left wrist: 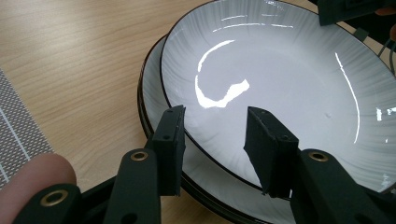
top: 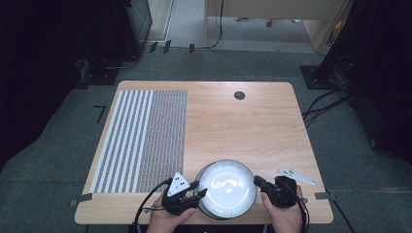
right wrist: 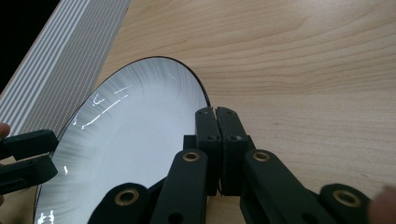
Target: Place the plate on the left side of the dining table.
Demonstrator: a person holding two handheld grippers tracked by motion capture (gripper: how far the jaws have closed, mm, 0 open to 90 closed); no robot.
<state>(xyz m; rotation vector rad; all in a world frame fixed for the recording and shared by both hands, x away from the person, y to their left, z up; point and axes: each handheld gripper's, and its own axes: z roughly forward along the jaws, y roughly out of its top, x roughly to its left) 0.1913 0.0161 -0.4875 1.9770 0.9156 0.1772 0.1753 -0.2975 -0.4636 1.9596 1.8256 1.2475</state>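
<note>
Two white plates with dark rims lie stacked at the table's near edge; the top plate (top: pixel 226 187) (left wrist: pixel 280 70) (right wrist: pixel 130 140) sits shifted off the lower plate (left wrist: pixel 153 93). My left gripper (top: pixel 199 189) (left wrist: pixel 215 112) is open and straddles the top plate's left rim, one jaw outside it and one over the bowl, neither pad pressing. At the plate's right rim, my right gripper (top: pixel 256 180) (right wrist: pixel 215 110) is shut, and the rim runs in at its tips. Each gripper is held in a hand.
A striped and gridded mat (top: pixel 141 141) (right wrist: pixel 65 60) covers the table's left half. A small white flat piece (top: pixel 296 175) lies just right of the right gripper. A dark round cap (top: pixel 239 95) sits near the far edge. Bare wood (top: pixel 243 131) stretches beyond the plates.
</note>
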